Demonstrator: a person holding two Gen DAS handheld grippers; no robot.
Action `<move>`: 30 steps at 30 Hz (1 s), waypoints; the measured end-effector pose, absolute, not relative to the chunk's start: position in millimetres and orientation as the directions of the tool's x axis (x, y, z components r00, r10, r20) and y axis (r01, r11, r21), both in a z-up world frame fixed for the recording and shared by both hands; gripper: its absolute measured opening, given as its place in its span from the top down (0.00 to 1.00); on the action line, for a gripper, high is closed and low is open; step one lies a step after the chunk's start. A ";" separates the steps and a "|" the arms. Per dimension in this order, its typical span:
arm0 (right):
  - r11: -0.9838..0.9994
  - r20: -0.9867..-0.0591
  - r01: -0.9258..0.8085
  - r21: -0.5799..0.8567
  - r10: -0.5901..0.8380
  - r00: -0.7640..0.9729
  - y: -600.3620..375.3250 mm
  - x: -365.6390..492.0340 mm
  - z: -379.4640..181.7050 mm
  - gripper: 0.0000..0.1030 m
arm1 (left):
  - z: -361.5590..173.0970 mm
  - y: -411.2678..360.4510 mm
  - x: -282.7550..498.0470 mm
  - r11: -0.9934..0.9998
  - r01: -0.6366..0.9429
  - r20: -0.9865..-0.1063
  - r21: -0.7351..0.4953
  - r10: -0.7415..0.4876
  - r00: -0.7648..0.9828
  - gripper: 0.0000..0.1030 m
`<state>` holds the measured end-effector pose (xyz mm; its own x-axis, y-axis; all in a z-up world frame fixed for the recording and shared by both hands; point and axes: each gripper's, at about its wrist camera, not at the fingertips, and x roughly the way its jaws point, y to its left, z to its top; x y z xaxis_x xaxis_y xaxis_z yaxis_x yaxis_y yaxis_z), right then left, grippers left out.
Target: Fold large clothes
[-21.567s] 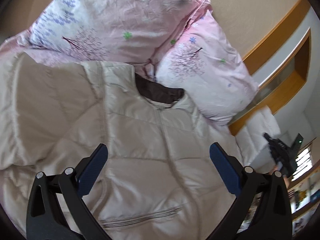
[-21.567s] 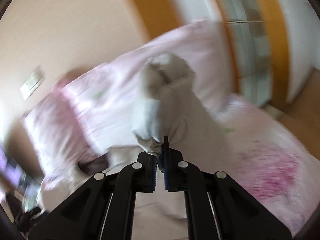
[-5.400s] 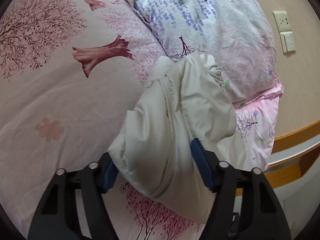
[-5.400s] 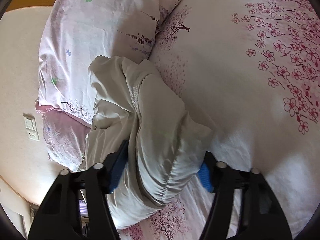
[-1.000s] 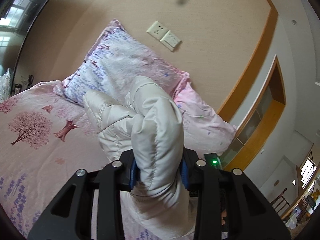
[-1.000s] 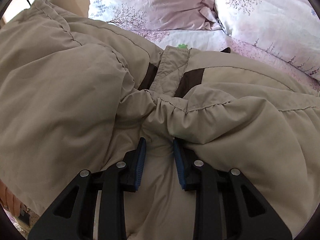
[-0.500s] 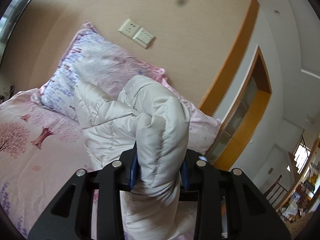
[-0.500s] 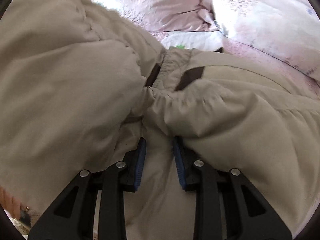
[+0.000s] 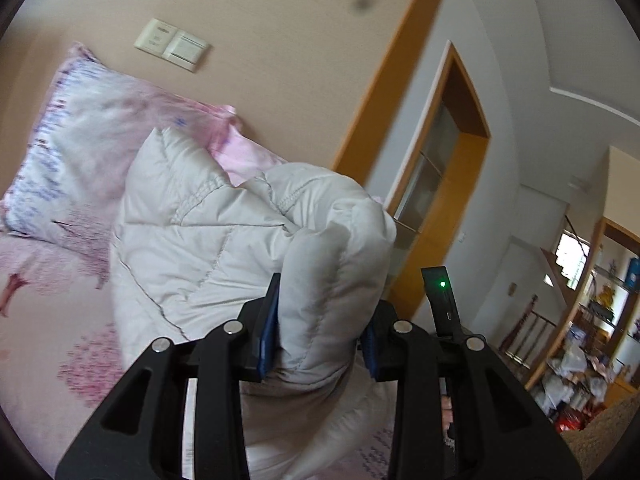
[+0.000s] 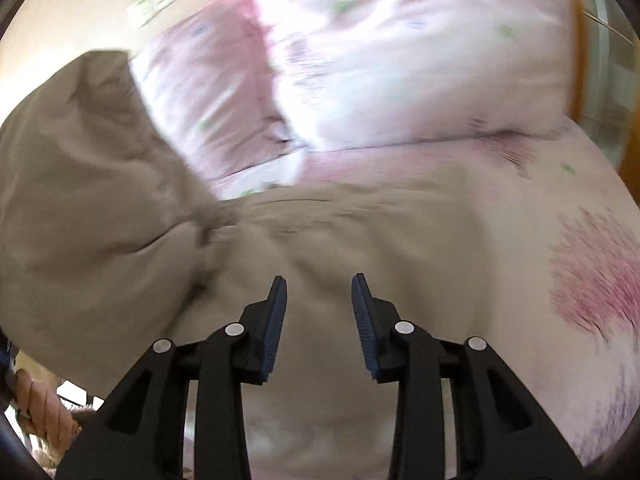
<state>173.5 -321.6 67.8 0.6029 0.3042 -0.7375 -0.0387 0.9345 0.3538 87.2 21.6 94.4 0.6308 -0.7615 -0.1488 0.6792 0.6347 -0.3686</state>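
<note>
A large beige quilted jacket [image 9: 224, 240] is bunched up over the bed. My left gripper [image 9: 320, 320] is shut on a thick fold of it and holds it raised above the bedspread. In the right wrist view the jacket [image 10: 320, 240] lies spread below, with one part lifted at the left [image 10: 80, 168]. My right gripper [image 10: 319, 312] is open just above the jacket, with nothing between its jaws. The right view is blurred by motion.
The bed has a pink flowered bedspread [image 10: 580, 280] and two pink pillows [image 10: 420, 56] against the beige wall. A wall switch plate [image 9: 172, 44] is above the pillows. A wooden door frame [image 9: 452, 184] and cluttered shelves [image 9: 600, 320] stand to the right.
My right gripper has let go of the jacket fold and opened, swinging to face the pillows. My left gripper has kept its hold and turned right, lifting the fold.
</note>
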 end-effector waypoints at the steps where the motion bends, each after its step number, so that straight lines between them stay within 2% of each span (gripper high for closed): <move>1: 0.934 -0.743 -0.014 0.357 0.293 0.602 -329.1 172.8 64.8 0.66 | 92.6 12.4 88.1 0.621 0.691 -0.154 -0.370 -0.775 0.613 0.67; 5: 0.929 -0.775 0.071 0.364 0.260 0.576 -352.5 169.9 43.0 0.66 | 84.2 -22.6 92.8 0.568 0.726 -0.180 -0.388 -0.819 0.545 0.67; 12: 0.920 -0.781 0.027 0.391 0.316 0.539 -347.9 186.3 13.6 0.66 | 60.9 -100.9 99.9 0.513 0.776 -0.284 -0.366 -0.856 0.432 0.67; 16: 0.911 -0.768 0.044 0.410 0.318 0.556 -362.3 176.4 20.2 0.66 | 45.5 -131.0 103.1 0.520 0.794 -0.349 -0.313 -0.841 0.413 0.67; 18: 0.917 -0.757 0.077 0.392 0.274 0.593 -378.2 164.8 30.6 0.65 | 36.5 -143.5 106.1 0.514 0.804 -0.382 -0.300 -0.837 0.392 0.67; 20: 0.906 -0.736 0.127 0.404 0.240 0.633 -400.0 152.5 43.2 0.54 | 28.9 -155.4 107.2 0.508 0.815 -0.410 -0.279 -0.830 0.377 0.67; 23: 0.901 -0.696 0.164 0.402 0.185 0.694 -418.2 137.7 66.3 0.52 | 21.5 -168.3 106.3 0.508 0.826 -0.438 -0.243 -0.817 0.374 0.67; 26: 0.865 -0.614 0.076 0.496 0.287 0.735 -424.4 132.6 91.0 0.51 | 15.2 -177.9 103.3 0.510 0.832 -0.458 -0.219 -0.806 0.374 0.66; 30: 0.791 -0.536 -0.078 0.607 0.479 0.695 -415.5 146.7 106.4 0.41 | 9.0 -185.6 102.8 0.517 0.834 -0.481 -0.195 -0.791 0.378 0.66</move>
